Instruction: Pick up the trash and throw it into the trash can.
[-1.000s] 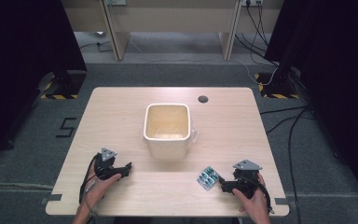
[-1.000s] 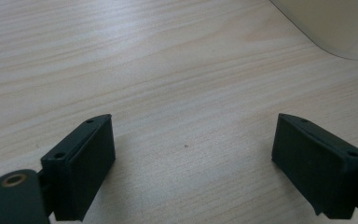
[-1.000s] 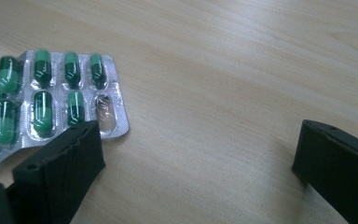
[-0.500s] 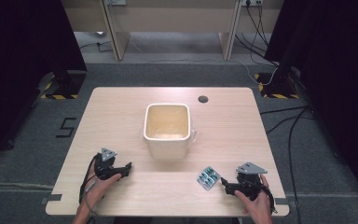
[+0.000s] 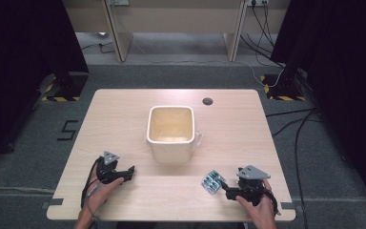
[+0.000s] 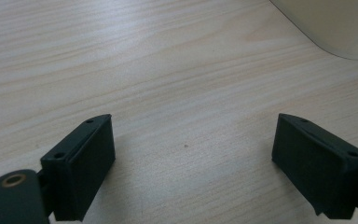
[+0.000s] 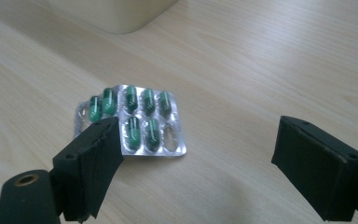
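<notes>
A silver blister pack of green capsules lies flat on the wooden table, front right of a cream square tub. My right gripper rests just right of the pack, open, pointing left toward it. In the right gripper view the blister pack sits ahead of my open gripper, partly behind the left jaw, with nothing held. My left gripper lies near the front left of the table, open, pointing toward the tub. In the left gripper view that gripper has bare wood between its jaws.
The tub is empty inside and stands mid-table; its lower corner shows at the top right of the left gripper view. A small round grommet sits near the table's far edge. Cables run across the grey floor to the right.
My right gripper has drawn back slightly toward the table's front edge, away from the blister pack. The left gripper and the pack have not moved.
</notes>
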`<state>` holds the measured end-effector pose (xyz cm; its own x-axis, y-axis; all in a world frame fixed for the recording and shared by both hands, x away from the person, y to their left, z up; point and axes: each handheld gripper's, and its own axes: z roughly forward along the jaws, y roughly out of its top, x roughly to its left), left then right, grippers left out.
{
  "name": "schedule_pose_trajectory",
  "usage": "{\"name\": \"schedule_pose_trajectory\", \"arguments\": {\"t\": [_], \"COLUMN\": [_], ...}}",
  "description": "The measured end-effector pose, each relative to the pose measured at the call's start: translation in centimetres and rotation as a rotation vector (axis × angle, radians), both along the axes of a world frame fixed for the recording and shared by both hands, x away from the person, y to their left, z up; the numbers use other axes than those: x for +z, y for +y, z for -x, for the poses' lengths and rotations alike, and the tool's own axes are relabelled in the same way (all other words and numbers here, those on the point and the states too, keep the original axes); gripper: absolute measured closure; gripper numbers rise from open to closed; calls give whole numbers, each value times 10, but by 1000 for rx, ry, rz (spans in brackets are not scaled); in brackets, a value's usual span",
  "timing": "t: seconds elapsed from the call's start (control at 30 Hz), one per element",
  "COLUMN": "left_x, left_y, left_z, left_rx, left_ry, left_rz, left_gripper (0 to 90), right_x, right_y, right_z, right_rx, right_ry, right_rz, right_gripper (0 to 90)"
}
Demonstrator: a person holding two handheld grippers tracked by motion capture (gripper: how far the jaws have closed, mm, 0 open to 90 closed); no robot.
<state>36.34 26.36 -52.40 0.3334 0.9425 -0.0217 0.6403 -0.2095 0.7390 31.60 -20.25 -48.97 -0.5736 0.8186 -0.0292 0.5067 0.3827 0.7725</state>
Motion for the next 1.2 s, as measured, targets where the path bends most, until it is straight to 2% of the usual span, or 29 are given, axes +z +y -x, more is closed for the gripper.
{"name": "schedule_pose_trajectory", "arguments": {"t": [0.23, 0.33, 0.47, 0.7, 0.97, 1.2], "left_x": [0, 0, 0, 0, 0, 0], "left_y": [0, 0, 0, 0, 0, 0], "left_z": [0, 0, 0, 0, 0, 0], "left_rx": [0, 0, 0, 0, 0, 0], "left_ry": [0, 0, 0, 0, 0, 0], "left_rz": [0, 0, 0, 0, 0, -1], "left_gripper": [121, 121, 121, 121, 121, 120], "right_x": [-1, -2, -5, -12, -19, -23], "right_y": [15, 22, 31, 45, 52, 54], "right_z": [0, 0, -2, -4, -11, -15], "right_rx": [42, 43, 45, 87, 64, 68], "right_ry": [2, 6, 19, 34, 62, 89], "right_rz": [3, 3, 14, 37, 66, 84], "right_gripper": [151, 151, 151, 152, 152, 147]}}
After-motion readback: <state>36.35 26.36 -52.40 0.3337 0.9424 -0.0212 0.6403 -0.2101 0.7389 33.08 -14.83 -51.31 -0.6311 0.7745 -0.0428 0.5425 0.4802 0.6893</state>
